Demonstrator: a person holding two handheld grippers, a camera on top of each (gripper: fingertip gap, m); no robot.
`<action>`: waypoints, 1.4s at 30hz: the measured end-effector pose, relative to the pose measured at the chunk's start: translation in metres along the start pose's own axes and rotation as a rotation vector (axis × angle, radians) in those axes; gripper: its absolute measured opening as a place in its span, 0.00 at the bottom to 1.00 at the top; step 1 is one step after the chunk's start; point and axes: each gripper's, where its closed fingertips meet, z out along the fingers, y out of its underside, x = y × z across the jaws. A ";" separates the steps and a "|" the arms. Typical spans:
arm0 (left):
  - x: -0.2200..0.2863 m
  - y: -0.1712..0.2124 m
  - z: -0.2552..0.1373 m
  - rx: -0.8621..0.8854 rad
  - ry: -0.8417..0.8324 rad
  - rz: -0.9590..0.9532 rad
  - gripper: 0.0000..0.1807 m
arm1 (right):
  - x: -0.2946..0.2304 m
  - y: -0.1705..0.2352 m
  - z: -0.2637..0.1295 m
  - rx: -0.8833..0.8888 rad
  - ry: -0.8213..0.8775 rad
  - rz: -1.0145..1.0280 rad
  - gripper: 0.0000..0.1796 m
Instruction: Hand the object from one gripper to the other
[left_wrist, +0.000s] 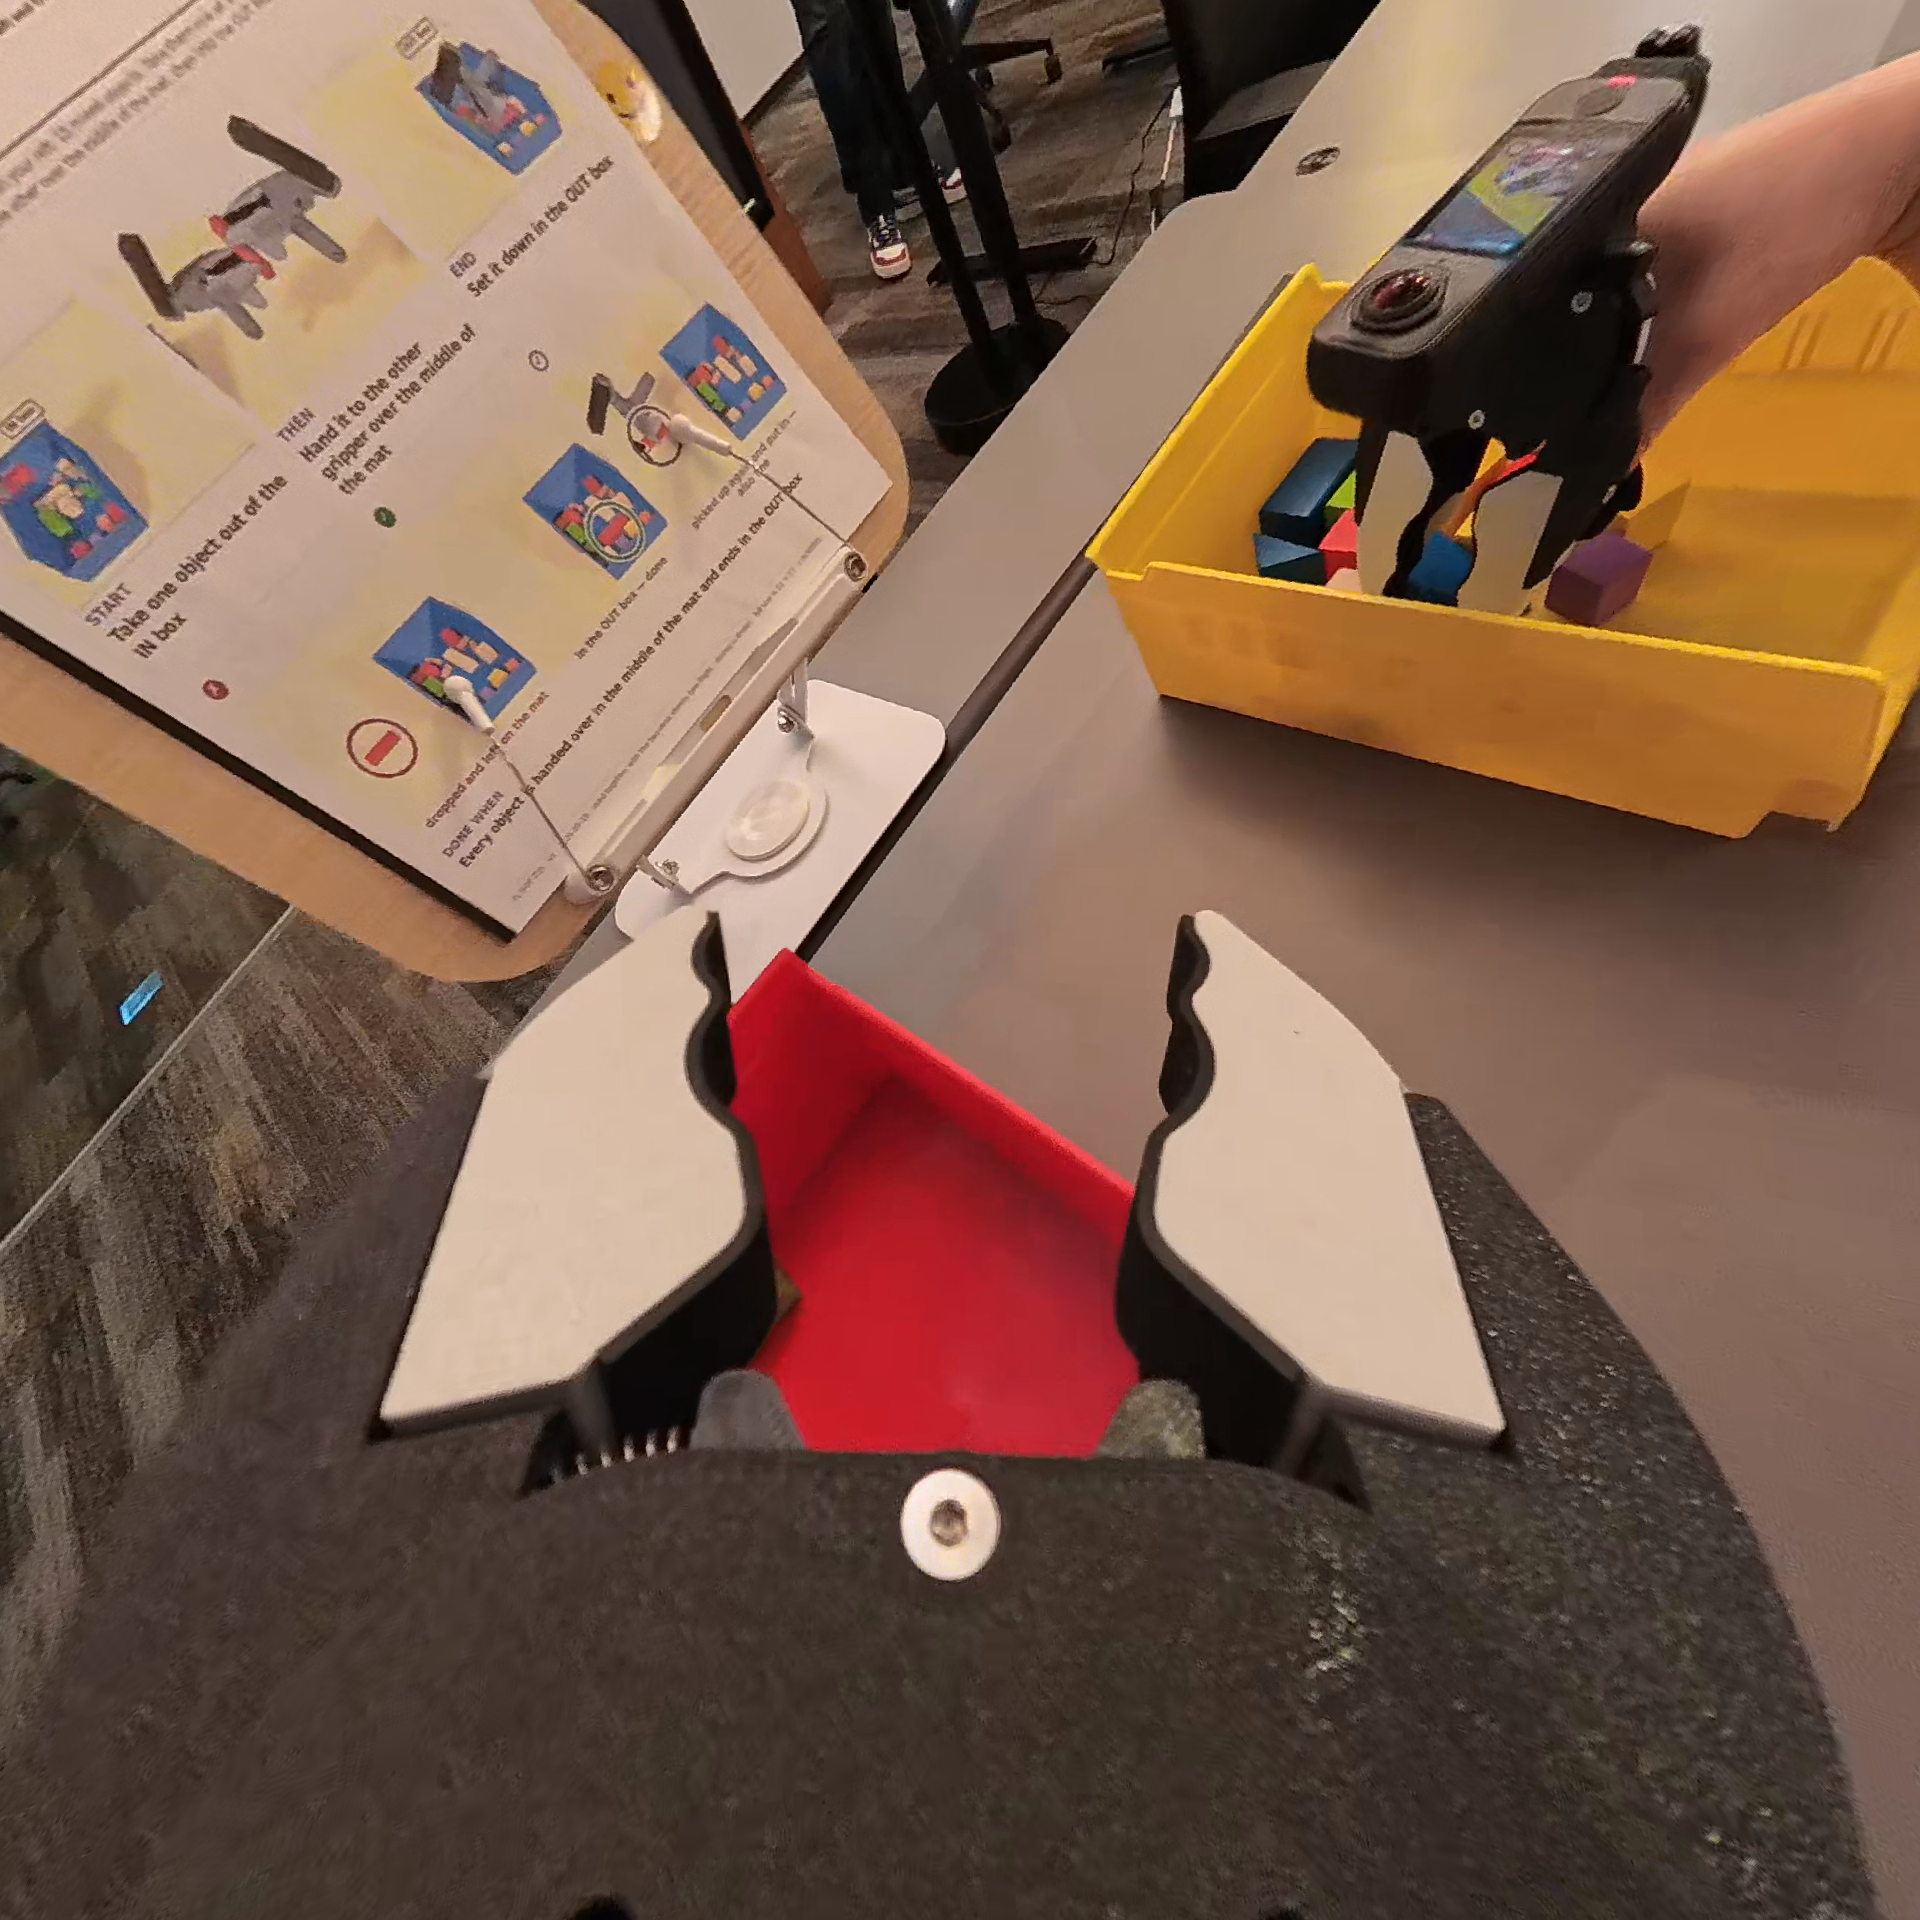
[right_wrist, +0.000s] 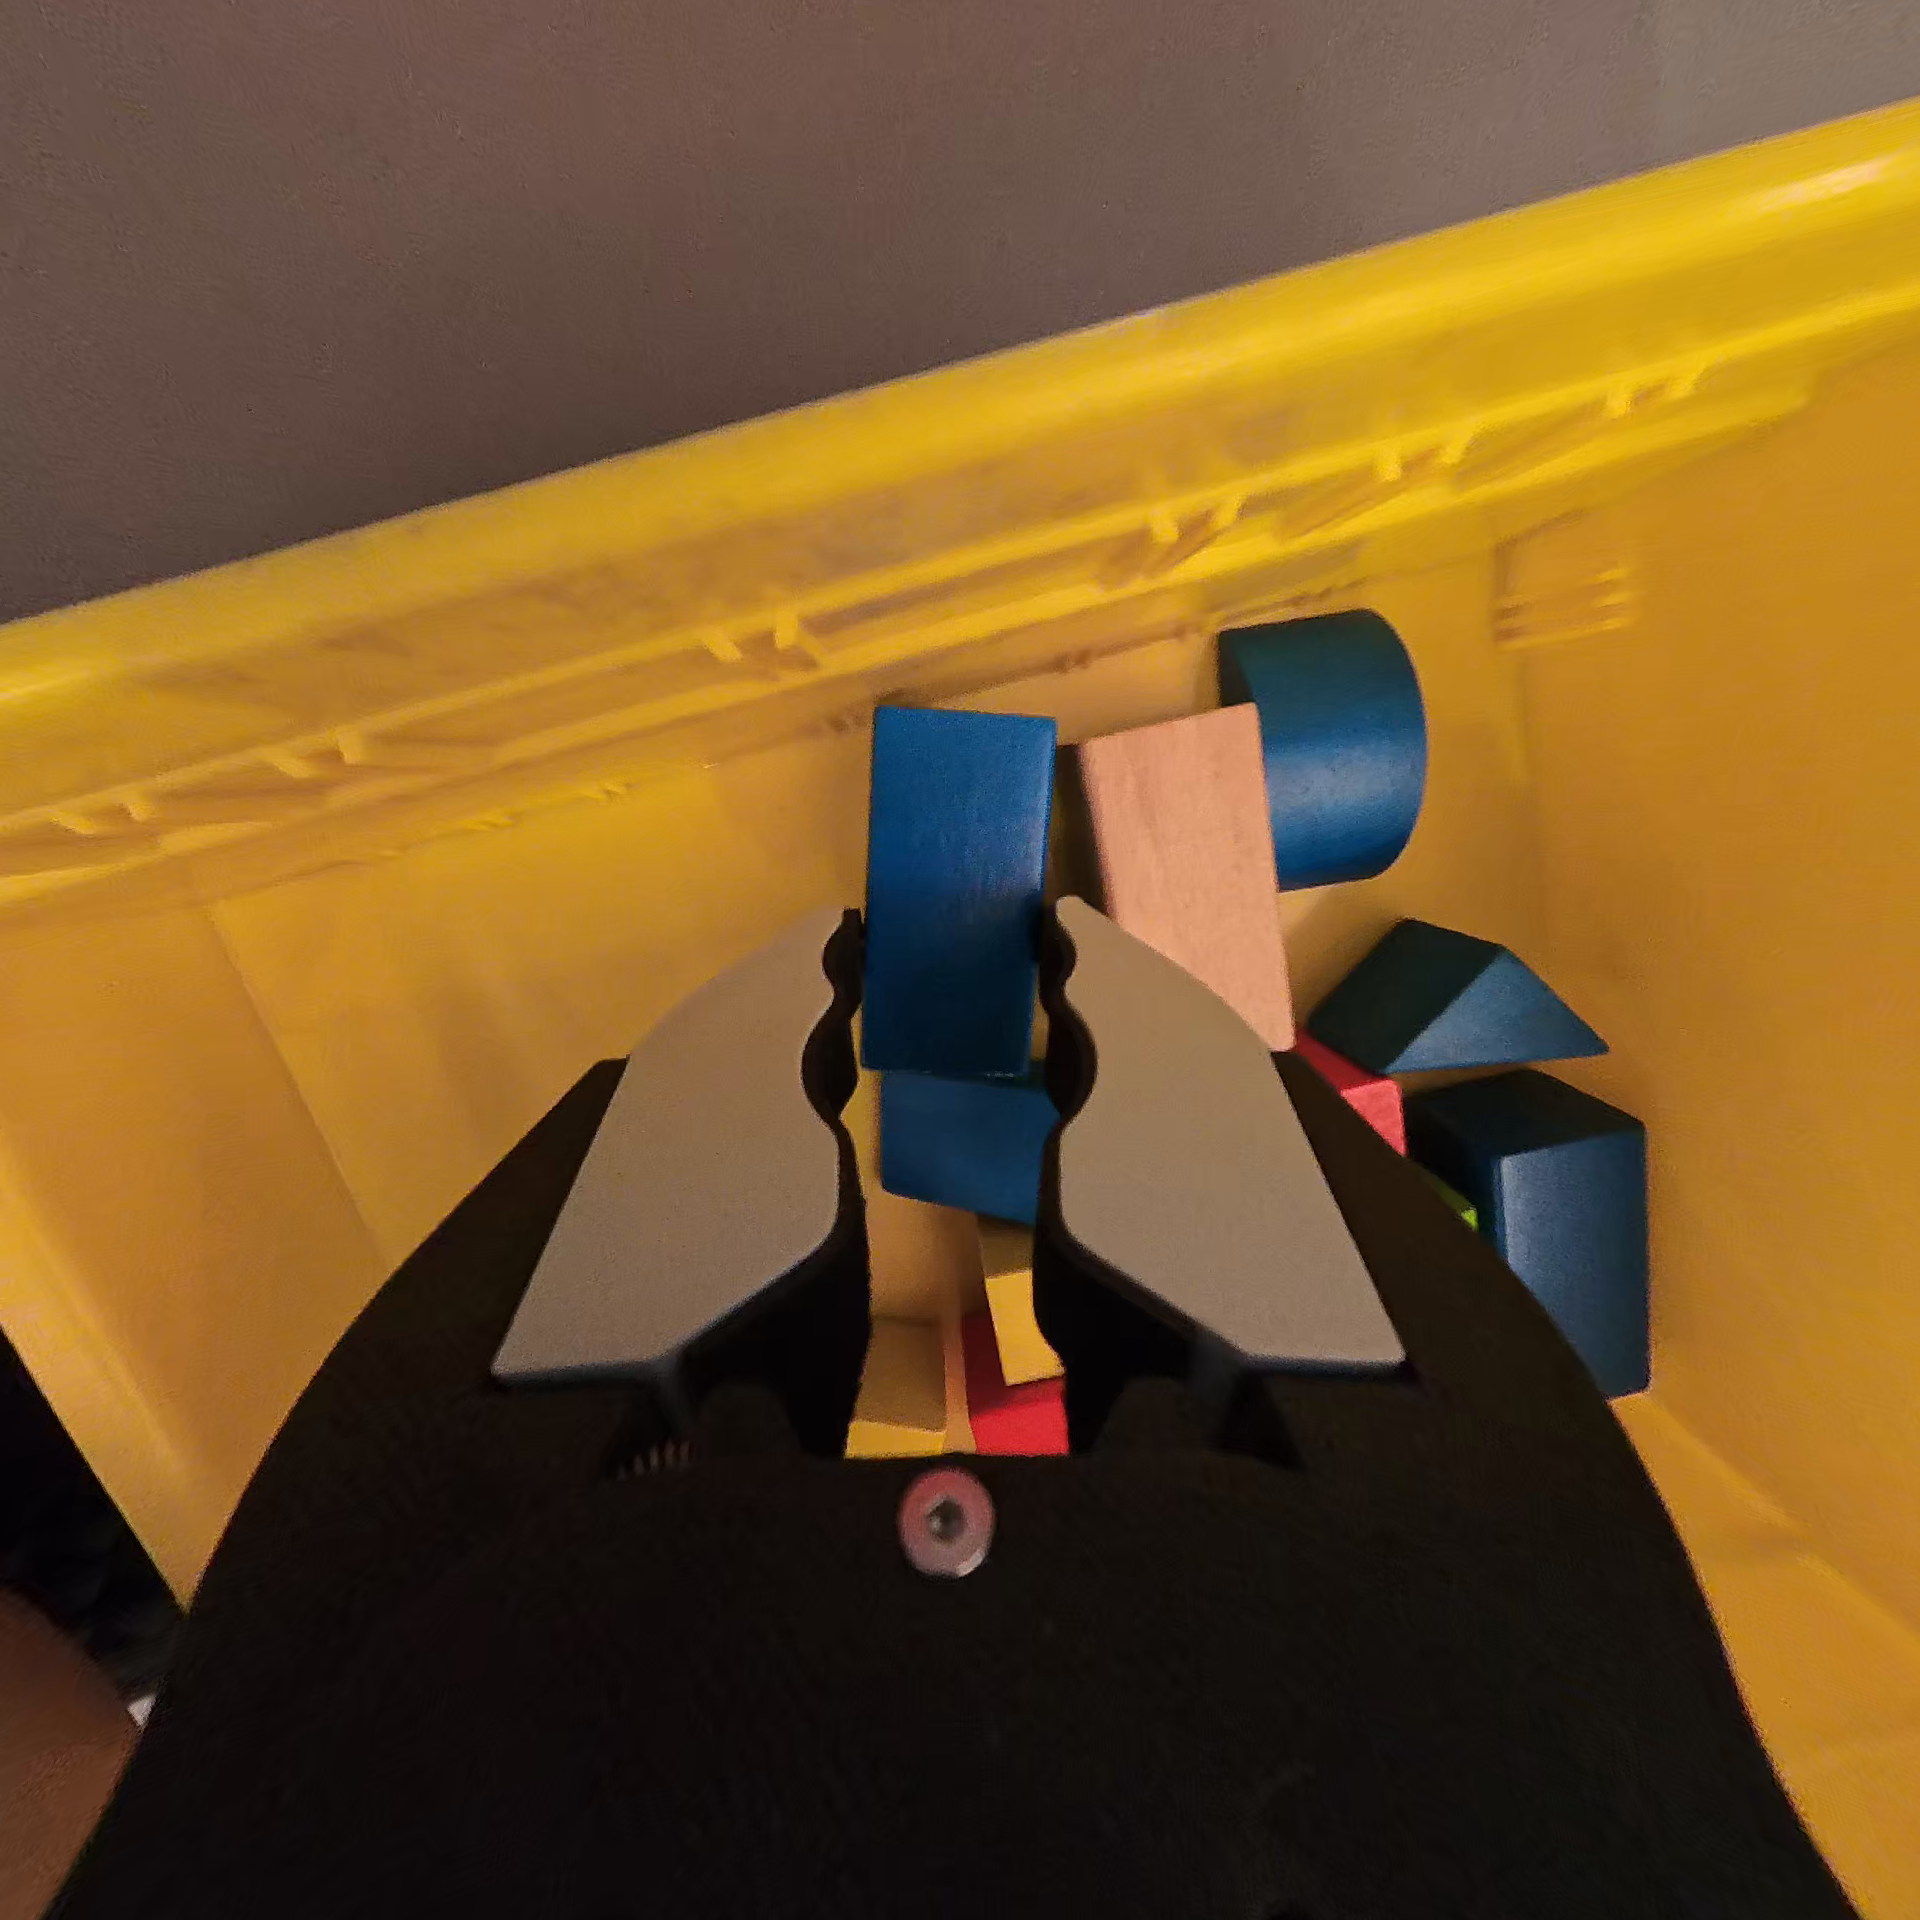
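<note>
The right tongs reach down into a yellow plastic bin on the grey counter, pinching a blue rectangular wooden block above a heap of coloured wooden blocks. The left tongs hover spread wide, holding nothing, above a red plastic tray at the counter's near left.

Left wrist view is bright and evenly lit with fisheye bending at the edges; right wrist view is dim, slightly soft, perhaps motion-blurred along the yellow bin rim.
</note>
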 end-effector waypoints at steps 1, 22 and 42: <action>-0.003 0.002 -0.001 -0.003 -0.007 -0.006 0.45 | 0.001 -0.001 -0.001 0.011 0.006 0.004 0.19; -0.096 0.200 0.077 -0.539 -0.263 -0.559 0.44 | 0.012 -0.020 -0.074 0.231 0.180 0.014 0.19; -0.098 0.274 0.098 -0.759 -0.289 -0.616 0.54 | 0.003 -0.026 -0.062 0.185 0.131 -0.008 0.19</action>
